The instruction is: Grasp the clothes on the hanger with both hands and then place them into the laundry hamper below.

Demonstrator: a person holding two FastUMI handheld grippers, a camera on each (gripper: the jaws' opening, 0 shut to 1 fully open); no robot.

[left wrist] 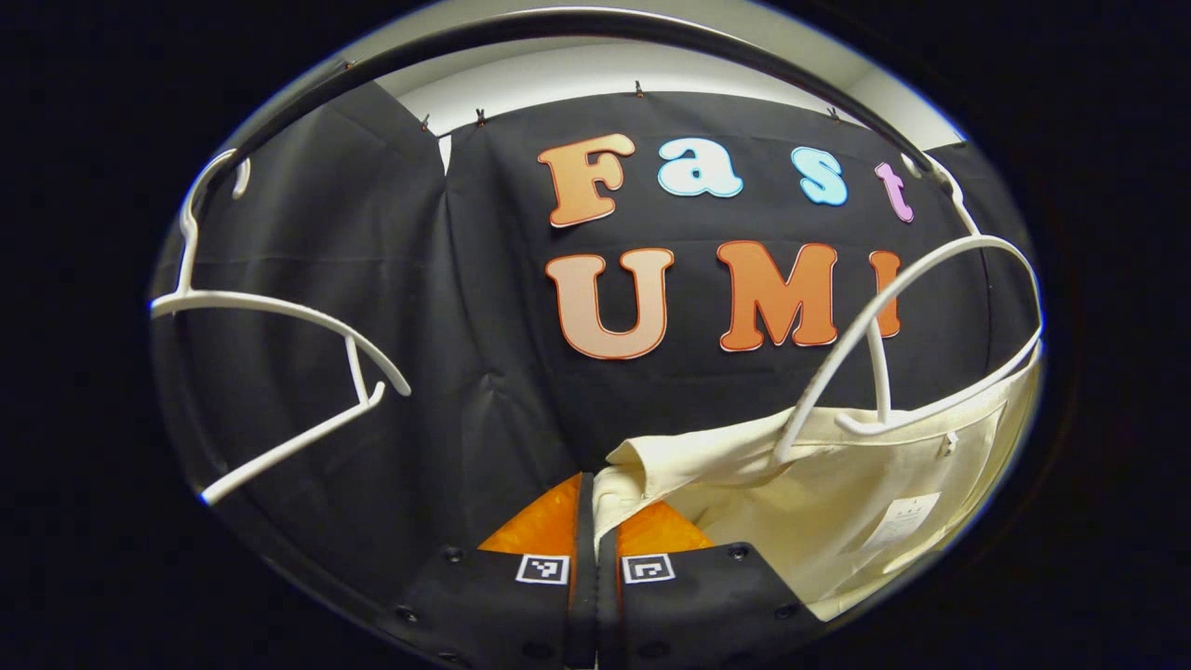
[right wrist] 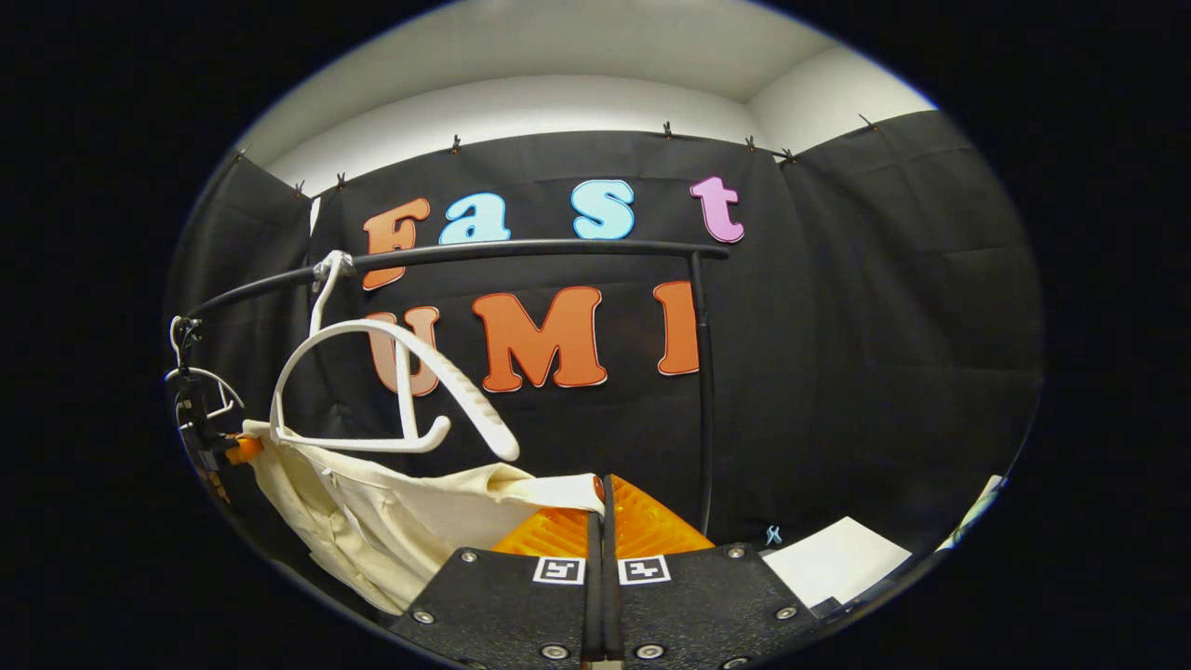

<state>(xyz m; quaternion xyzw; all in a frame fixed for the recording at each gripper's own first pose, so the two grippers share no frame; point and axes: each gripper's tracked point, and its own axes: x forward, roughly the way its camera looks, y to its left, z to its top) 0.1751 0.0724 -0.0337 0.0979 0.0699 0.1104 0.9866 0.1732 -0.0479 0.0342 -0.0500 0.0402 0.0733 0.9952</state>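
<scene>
In the left gripper view, the left hand-held gripper (left wrist: pixel 595 516) has its two fingers closed together on the edge of a cream shirt (left wrist: pixel 837 502), pinching the fabric at what looks like a collar or shoulder edge. The shirt is partly off its white hanger (left wrist: pixel 916 316): the hanger's curved arm stands bare above the cloth, while its lower bar is still caught in the fabric. The hanger's hook hangs from a black rail (left wrist: pixel 558 37) that arcs across the top. A second white hanger (left wrist: pixel 279 344) hangs empty from the same rail, well apart on the other side.

In the right gripper view, the right hand-held gripper (right wrist: pixel 603 512) likewise has its fingers pressed together on the other end of the cream shirt (right wrist: pixel 372 521), which stretches away from it and sags below the white hanger (right wrist: pixel 400 391). That hanger hooks over the black rail (right wrist: pixel 521 249), which rests on an upright post (right wrist: pixel 702 391). The left hand-held gripper (right wrist: pixel 219 451) shows small at the shirt's far end.
</scene>
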